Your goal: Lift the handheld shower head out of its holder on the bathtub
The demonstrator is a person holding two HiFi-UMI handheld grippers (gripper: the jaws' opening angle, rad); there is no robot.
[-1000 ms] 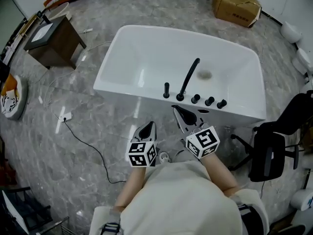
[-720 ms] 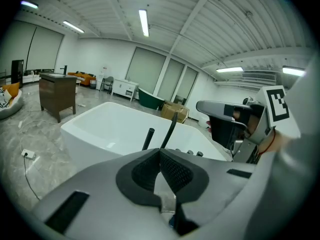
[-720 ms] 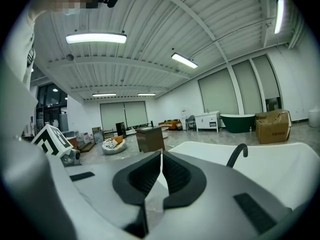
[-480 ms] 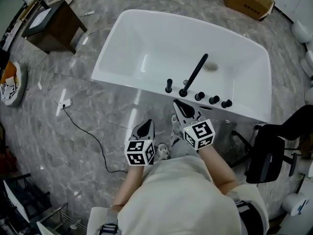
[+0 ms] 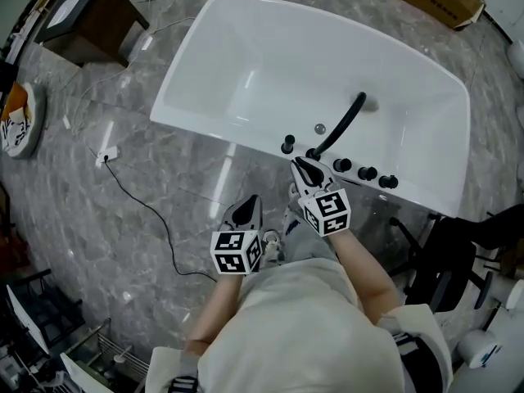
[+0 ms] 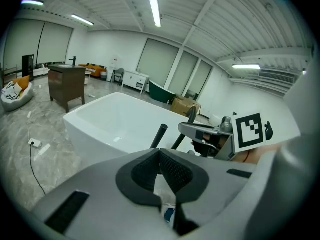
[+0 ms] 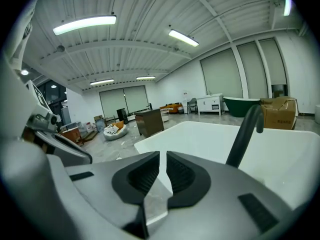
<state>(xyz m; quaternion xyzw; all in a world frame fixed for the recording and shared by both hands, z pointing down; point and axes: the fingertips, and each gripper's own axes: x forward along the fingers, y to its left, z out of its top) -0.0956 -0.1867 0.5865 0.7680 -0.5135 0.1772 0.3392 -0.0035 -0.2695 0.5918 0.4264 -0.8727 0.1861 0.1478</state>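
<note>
**Shower head seated; both grippers closed and empty**

The short black stick-shaped handheld shower head (image 5: 287, 144) stands upright in its holder on the near rim of the white oval bathtub (image 5: 246, 72). Just to its right rises the black curved spout (image 5: 340, 125), then a row of black round knobs (image 5: 367, 172).

The right gripper (image 5: 304, 166) hovers close to the rim near the spout's base, its jaws together with nothing between them. The left gripper (image 5: 250, 207) hangs farther back over the grey marble floor (image 5: 123, 244), its jaws also together and empty.

A thin black cable (image 5: 139, 211) lies on the floor, well apart from the tub.
</note>
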